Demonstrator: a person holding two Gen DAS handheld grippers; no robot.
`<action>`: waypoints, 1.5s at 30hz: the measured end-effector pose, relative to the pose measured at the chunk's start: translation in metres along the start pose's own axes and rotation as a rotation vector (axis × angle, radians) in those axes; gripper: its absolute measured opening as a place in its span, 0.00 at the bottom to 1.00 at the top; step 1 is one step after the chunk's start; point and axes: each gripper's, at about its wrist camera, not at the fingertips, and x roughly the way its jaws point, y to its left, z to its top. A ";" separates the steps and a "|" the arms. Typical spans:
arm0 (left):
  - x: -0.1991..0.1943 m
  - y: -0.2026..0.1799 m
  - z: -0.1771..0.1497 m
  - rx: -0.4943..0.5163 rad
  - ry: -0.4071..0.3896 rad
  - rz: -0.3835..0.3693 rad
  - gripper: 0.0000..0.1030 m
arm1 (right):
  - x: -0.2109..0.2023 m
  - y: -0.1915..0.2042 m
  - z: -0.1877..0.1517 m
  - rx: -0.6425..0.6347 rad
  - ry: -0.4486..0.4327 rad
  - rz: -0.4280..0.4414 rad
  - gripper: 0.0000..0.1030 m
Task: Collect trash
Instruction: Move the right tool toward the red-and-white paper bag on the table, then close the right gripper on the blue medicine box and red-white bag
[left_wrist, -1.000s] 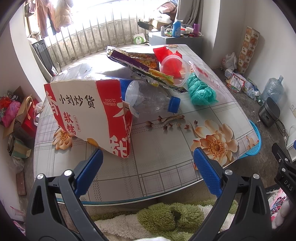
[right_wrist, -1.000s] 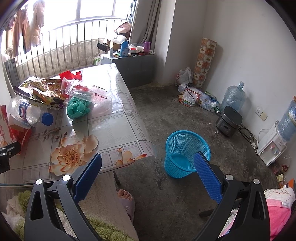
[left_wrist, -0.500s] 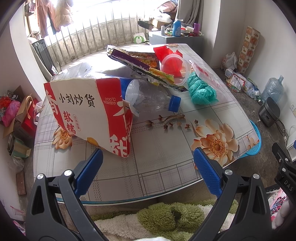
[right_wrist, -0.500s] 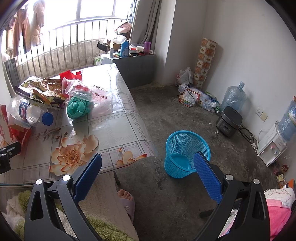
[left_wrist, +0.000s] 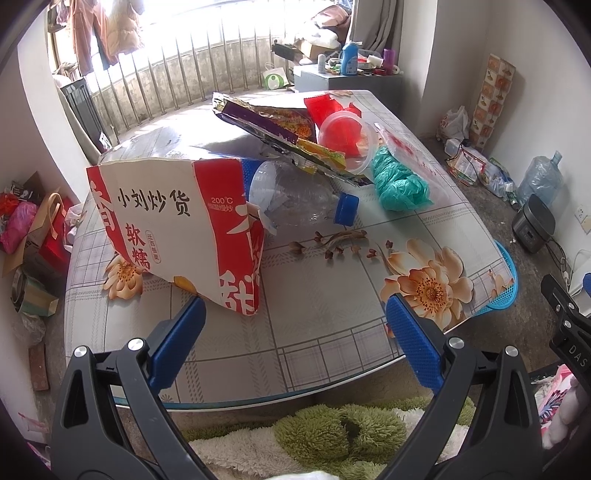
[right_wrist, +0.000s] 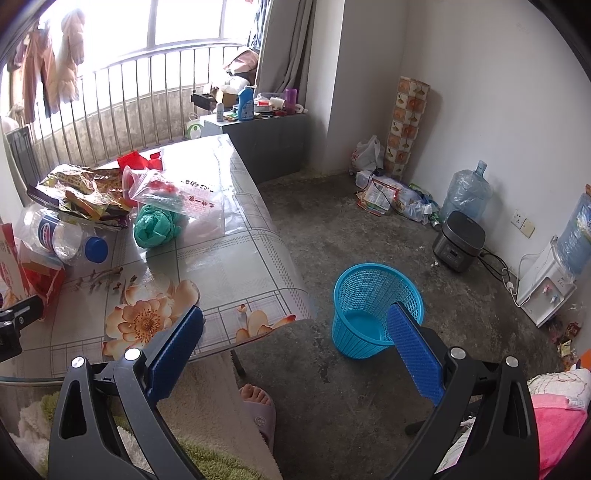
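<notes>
Trash lies on a flower-print table (left_wrist: 317, 306): a red and white paper bag (left_wrist: 177, 225), a crushed clear bottle with a blue cap (left_wrist: 303, 203), a foil snack wrapper (left_wrist: 273, 125), a red plastic cup (left_wrist: 343, 133), a green bag wad (left_wrist: 399, 184) and a clear zip bag (right_wrist: 184, 195). My left gripper (left_wrist: 295, 325) is open and empty above the table's near edge, just short of the paper bag. My right gripper (right_wrist: 295, 339) is open and empty, off the table's right corner. A blue mesh waste basket (right_wrist: 373, 295) stands on the floor beside the table.
A grey cabinet (right_wrist: 266, 136) with bottles stands behind the table. A rice cooker (right_wrist: 458, 240), water jugs (right_wrist: 465, 192), cables and bags line the right wall. A slippered foot (right_wrist: 258, 402) is on the floor below the right gripper.
</notes>
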 end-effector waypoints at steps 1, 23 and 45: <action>0.000 0.000 -0.001 0.006 -0.001 -0.005 0.91 | 0.001 0.002 0.001 0.001 -0.003 0.007 0.94; -0.035 0.175 0.003 -0.266 -0.294 -0.090 0.90 | 0.002 0.157 0.057 -0.209 -0.076 0.713 0.80; 0.025 0.292 0.001 -0.611 -0.149 -0.477 0.42 | 0.015 0.239 0.033 -0.336 0.158 1.214 0.06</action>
